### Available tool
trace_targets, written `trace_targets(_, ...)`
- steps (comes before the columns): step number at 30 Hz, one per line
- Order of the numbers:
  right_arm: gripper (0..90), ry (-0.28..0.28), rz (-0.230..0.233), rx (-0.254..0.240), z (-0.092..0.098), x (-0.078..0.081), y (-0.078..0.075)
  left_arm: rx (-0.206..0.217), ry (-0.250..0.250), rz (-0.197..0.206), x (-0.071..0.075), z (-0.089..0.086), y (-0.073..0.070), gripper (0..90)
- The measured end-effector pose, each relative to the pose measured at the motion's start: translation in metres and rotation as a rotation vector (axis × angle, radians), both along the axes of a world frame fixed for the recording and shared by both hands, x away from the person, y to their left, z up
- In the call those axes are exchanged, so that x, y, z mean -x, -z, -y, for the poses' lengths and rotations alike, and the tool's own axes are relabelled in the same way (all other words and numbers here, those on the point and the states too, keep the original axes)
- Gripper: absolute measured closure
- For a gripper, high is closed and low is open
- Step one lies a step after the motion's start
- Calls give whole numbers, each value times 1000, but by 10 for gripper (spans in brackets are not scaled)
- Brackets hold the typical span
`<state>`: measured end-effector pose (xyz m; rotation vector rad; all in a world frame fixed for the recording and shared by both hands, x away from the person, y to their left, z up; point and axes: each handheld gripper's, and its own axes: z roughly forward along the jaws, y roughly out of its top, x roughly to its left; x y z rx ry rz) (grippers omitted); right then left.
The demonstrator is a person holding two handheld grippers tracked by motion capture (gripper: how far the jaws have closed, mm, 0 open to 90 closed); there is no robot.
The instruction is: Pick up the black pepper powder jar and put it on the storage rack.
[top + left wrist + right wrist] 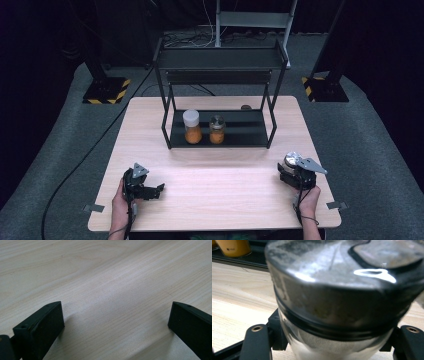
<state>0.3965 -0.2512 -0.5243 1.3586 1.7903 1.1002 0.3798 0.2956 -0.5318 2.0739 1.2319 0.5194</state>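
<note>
Right hand-held gripper (332,340) around blurred, apparently glass jar (337,302)

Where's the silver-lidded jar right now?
The silver-lidded jar sits between the right tool's jaws near the table's right edge in the high view, in front and right of the black rack.

Left tool (159,189) low at the near left, jaws spread wide, nothing between them, held by the left hand (120,202). Right tool (290,167) at the near right, jaws clamped shut on a jar (337,302), right hand (309,197) behind it.
</note>
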Motion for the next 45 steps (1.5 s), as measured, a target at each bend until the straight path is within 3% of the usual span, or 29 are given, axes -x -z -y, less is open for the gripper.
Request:
trace_targets(11, 302, -9, -3, 2, -2, 2, -7, 0, 0, 0, 0, 0, 0, 1)
trace_targets(25, 303, -55, 53, 17, -16, -2, -41, 0, 0, 0, 0, 0, 0, 1)
trace_targets(45, 302, -137, 45, 26, -46, -15, -54, 0, -1, 0, 0, 0, 0, 1)
